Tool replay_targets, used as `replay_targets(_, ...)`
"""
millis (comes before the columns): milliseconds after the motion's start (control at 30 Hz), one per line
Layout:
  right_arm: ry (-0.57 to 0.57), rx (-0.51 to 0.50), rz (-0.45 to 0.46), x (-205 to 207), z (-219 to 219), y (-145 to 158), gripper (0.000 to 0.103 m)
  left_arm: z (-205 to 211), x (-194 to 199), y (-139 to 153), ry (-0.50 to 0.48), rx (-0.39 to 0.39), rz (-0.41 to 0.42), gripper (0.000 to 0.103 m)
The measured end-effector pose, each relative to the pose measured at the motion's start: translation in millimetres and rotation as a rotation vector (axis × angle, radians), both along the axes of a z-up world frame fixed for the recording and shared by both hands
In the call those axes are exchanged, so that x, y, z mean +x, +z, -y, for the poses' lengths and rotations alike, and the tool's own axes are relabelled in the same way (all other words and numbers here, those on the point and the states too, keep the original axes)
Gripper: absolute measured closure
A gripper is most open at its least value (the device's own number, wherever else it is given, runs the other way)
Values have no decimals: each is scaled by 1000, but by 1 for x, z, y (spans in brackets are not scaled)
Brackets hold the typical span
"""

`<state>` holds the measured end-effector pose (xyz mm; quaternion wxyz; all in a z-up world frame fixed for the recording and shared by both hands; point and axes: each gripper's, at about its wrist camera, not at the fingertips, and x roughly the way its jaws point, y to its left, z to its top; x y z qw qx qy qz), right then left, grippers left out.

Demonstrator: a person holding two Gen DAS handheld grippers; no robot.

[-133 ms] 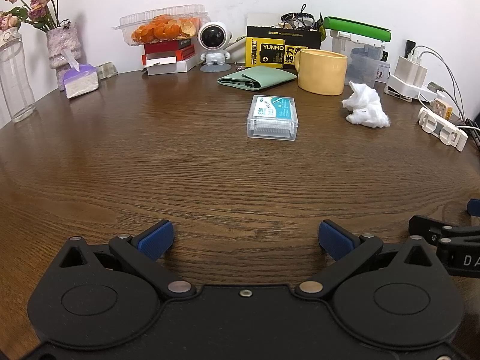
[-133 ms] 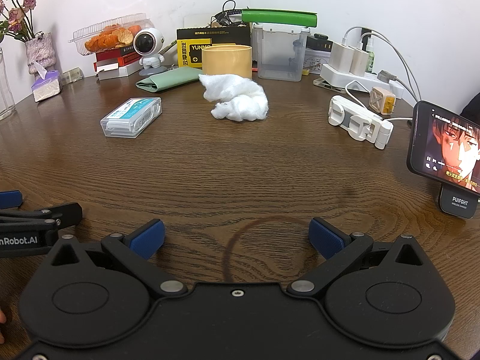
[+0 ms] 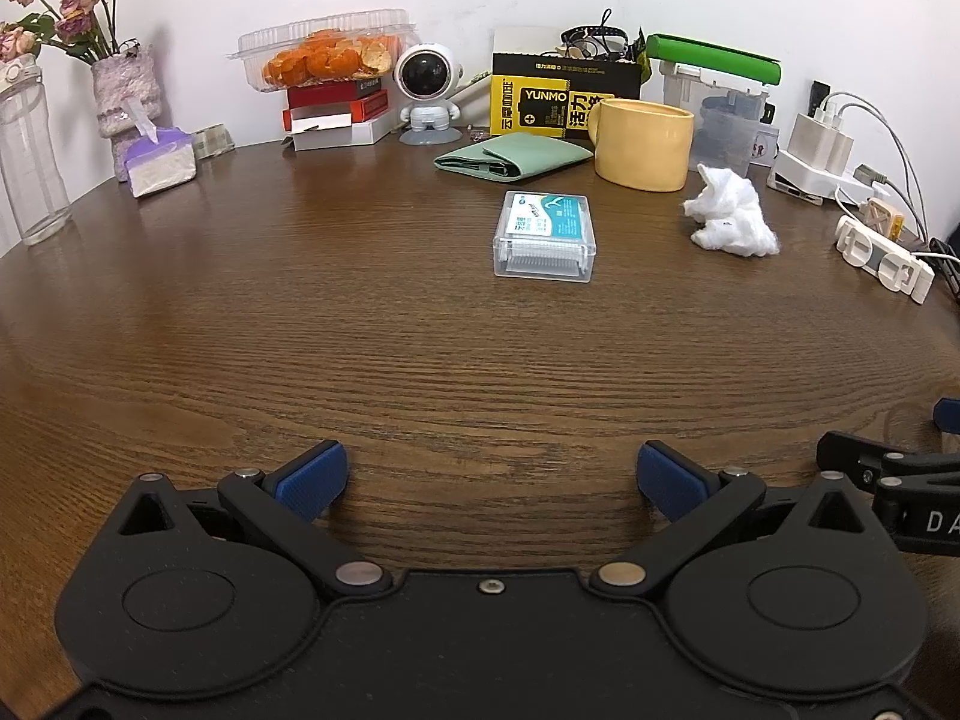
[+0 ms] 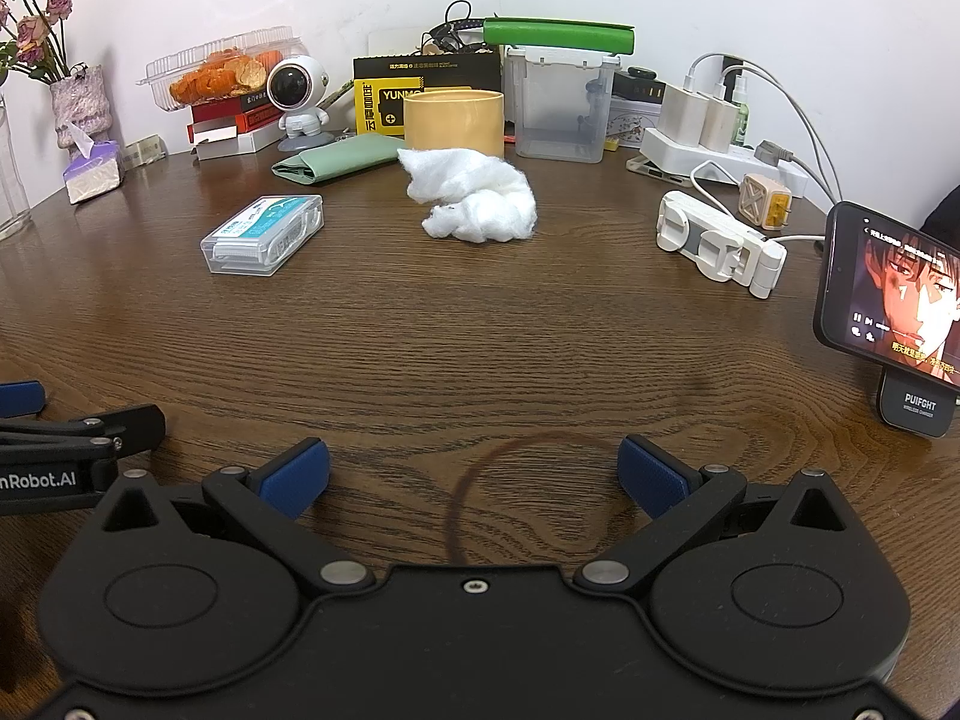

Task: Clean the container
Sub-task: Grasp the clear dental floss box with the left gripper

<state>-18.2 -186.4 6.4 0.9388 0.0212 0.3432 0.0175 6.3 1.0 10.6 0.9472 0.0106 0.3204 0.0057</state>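
A yellow mug point(image 3: 645, 143) point(image 4: 454, 122) stands upright at the back of the brown wooden table point(image 3: 420, 348). A crumpled white wad point(image 3: 729, 221) point(image 4: 474, 201) lies just in front of it, to its right in the left wrist view. My left gripper point(image 3: 491, 477) hovers open near the table's front edge, nothing between its blue pads. My right gripper point(image 4: 474, 474) is open too and holds nothing, beside the left one, above a dark ring stain point(image 4: 480, 480). Both are far from the mug and the wad.
A clear plastic box point(image 3: 545, 237) point(image 4: 264, 234) lies mid-table. A folded green cloth point(image 3: 510, 159), a robot figurine point(image 3: 427, 93), a clear tub with a green lid point(image 4: 561, 102), chargers with cables point(image 4: 720, 228) and a phone on a stand point(image 4: 894, 306) crowd the back and right.
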Motion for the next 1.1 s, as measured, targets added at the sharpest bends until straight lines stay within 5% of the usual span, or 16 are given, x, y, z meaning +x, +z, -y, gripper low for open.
replay_targets(200, 0, 0, 0, 0, 0, 0, 0, -1, 12, 16, -7, 0, 47, 0)
replay_targets(333, 0, 0, 0, 0, 0, 1, 0, 14, 60, 33, -84, 1, 51, 0)
replay_targets(600, 0, 0, 0, 0, 0, 1, 0, 31, 125, 18, -85, -7, 6, 0)
replay_targets(1100, -3, 0, 0, 0, -2, 1, 0, 22, 165, 0, -69, -7, -27, 0)
